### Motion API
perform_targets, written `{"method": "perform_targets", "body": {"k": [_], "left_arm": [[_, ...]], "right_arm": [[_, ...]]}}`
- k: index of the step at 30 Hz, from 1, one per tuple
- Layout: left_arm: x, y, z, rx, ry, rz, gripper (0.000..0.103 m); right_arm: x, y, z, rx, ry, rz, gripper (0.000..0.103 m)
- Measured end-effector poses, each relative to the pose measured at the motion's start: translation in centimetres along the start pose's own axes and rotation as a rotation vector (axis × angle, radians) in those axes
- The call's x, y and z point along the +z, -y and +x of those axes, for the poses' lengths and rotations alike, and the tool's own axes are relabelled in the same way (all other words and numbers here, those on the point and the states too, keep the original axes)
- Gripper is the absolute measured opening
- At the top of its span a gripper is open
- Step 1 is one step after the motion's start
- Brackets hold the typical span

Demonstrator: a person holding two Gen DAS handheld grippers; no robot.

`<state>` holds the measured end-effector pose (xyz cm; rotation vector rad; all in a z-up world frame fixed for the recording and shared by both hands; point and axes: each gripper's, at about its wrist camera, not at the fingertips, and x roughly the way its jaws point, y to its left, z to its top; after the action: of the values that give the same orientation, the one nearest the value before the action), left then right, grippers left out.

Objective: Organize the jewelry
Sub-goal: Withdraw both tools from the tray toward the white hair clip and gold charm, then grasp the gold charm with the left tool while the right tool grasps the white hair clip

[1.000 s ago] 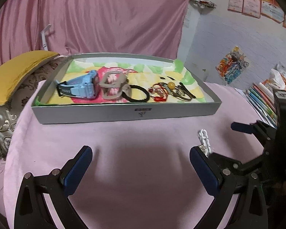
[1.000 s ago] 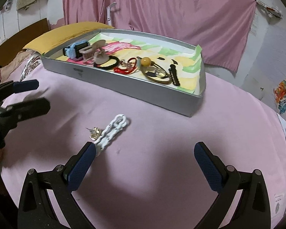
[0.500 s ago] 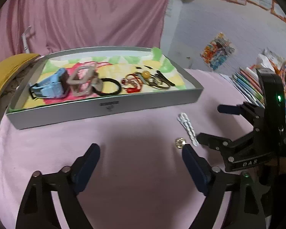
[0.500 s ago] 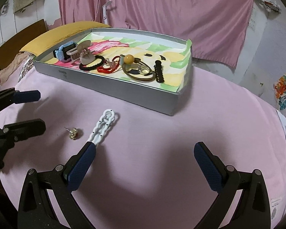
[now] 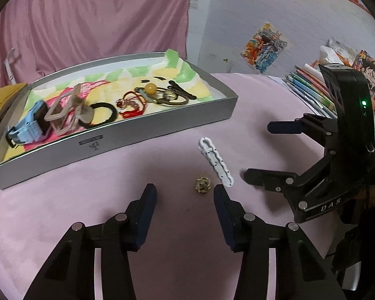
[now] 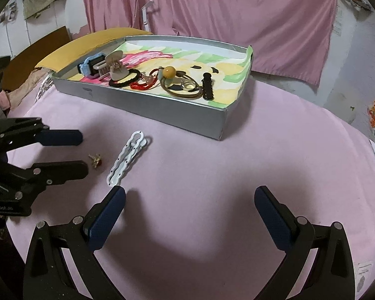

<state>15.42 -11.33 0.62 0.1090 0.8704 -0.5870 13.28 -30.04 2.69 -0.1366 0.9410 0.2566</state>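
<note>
1. Left gripper (image 5: 185, 195) low over the pink cloth (image 5: 62, 225), jaws closing, nothing pinched between the pads; the small gold earring (image 5: 202, 184) lies on the cloth just ahead of the gap, nearer the right-hand pad, not touched.
2. White chain clip (image 5: 216, 161) flat on the cloth at about 1 o'clock from the earring, just beside it, apart from both grippers.
3. Right gripper (image 6: 190, 202) released, jaws wide, empty; its left fingertip sits just below the near end of the white clip, contact cannot be told.
4. In the left wrist view the right gripper is at 3 o'clock, fingers pointing toward the clip.
5. Grey tray (image 5: 112, 142) at 11 o'clock on the cloth, lined with coloured paper; it holds a blue watch (image 5: 28, 125), beige claw clip (image 5: 67, 110), black hair tie (image 5: 100, 115), red bracelet (image 5: 132, 105), a yellow bead (image 5: 150, 88) and a black clip (image 6: 207, 86).
6. Stacked books (image 5: 310, 87) at 2 o'clock, past the cloth edge.
</note>
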Motion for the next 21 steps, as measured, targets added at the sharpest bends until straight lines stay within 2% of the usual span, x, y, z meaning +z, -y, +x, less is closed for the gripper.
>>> {"method": "perform_targets", "body": {"k": [4, 6, 10, 14, 21], "left_arm": [[0.3, 0.1, 0.3, -0.008, -0.009, 0.005, 0.038], [0.6, 0.1, 0.5, -0.015, -0.017, 0.004, 0.028], [0.9, 0.4, 0.8, -0.016, -0.026, 0.012, 0.024], [1.2, 0.5, 1.1, -0.004, -0.031, 0.018, 0.014], [1.2, -0.4, 0.9, -0.016, -0.027, -0.008, 0.014]], "right_arm": [[-0.2, 0.0, 0.0, 0.014, -0.001, -0.007, 0.101], [-0.2, -0.1, 0.0, 0.019, 0.001, -0.011, 0.101], [0.0, -0.4, 0.0, 0.030, 0.002, -0.025, 0.101], [-0.1, -0.8, 0.0, 0.039, 0.000, -0.036, 0.101], [0.0, -1.4, 0.2, 0.053, -0.009, -0.051, 0.100]]}}
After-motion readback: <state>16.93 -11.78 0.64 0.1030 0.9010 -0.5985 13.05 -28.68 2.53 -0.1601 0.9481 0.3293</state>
